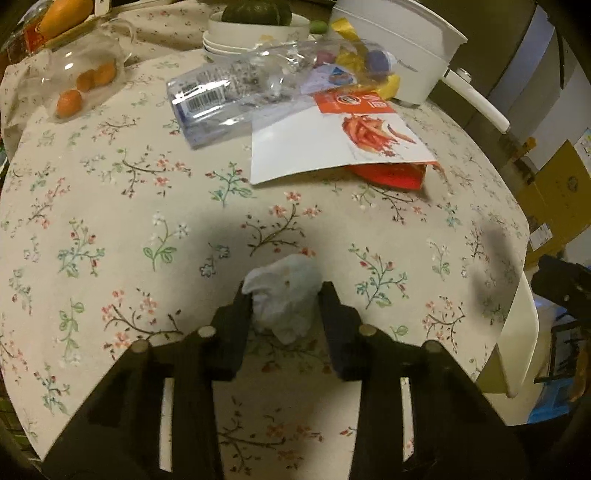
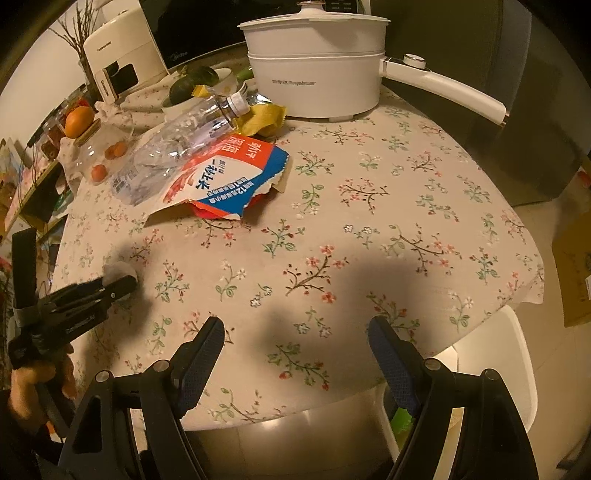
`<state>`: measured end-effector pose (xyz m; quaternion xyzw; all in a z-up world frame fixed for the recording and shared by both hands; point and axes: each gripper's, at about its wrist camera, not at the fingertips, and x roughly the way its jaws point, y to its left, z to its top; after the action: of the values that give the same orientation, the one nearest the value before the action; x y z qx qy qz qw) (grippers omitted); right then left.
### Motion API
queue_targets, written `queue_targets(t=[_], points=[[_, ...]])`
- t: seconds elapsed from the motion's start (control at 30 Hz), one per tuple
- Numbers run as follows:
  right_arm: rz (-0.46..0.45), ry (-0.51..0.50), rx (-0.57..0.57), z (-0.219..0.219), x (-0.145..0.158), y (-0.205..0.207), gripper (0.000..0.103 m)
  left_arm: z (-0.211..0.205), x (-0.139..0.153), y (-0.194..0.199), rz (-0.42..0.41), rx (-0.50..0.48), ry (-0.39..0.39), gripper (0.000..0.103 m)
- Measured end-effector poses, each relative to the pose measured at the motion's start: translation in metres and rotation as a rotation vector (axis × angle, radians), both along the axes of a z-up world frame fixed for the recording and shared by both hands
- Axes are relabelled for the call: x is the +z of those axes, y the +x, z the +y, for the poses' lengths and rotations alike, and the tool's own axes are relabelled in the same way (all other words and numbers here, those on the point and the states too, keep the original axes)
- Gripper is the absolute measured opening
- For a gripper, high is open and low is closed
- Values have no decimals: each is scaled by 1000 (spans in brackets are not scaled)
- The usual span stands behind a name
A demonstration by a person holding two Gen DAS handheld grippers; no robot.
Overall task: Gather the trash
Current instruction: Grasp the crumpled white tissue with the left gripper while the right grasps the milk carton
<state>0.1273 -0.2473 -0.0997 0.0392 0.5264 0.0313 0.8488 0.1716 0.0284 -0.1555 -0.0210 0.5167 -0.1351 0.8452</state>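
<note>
Closest to us, our left gripper (image 1: 283, 295) has its black fingers on either side of a crumpled white tissue (image 1: 283, 300) lying on the floral tablecloth (image 1: 110, 206); both pads press against the wad, so the claw grips it. From the right wrist view we see the same tissue as a small white lump at the tip of that gripper, low on the left, with our hand (image 2: 26, 387) wrapped round its handle.

Our right gripper (image 2: 295, 334) hangs above the near edge of the table with its jaws spread wide and only bare cloth between its blue-padded fingers (image 2: 201, 360). Below that edge we see a white chair (image 2: 513, 373).

Further in, near the middle of the table, lies a torn red, white and blue snack packet (image 2: 229, 181). A crushed clear plastic bottle (image 2: 177, 140) rests just behind it, touching it, and a yellow wrapper (image 2: 266, 116) sits by the bottle's cap.

To the left stands a glass jar (image 1: 79, 74) with small orange fruits inside. At the far side sit a white electric pot (image 2: 317, 74) with a long handle, and stacked white bowls (image 1: 251, 33) holding a dark green squash (image 1: 255, 13).
</note>
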Motion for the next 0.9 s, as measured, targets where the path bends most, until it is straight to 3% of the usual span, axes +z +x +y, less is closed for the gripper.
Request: queue_targets(t=[0.2, 0.43, 0.77, 0.9], points=[[-24, -8, 2, 13, -1, 6, 82, 9, 21, -7, -4, 6, -12, 34], [-90, -157, 92, 57, 0, 36, 82, 38, 59, -16, -67, 17, -9, 34], [-176, -363, 283, 130, -18, 89, 80, 67, 72, -8, -63, 84, -42, 34], [-168, -419, 321, 143, -31, 106, 60, 72, 80, -11, -80, 82, -51, 34]])
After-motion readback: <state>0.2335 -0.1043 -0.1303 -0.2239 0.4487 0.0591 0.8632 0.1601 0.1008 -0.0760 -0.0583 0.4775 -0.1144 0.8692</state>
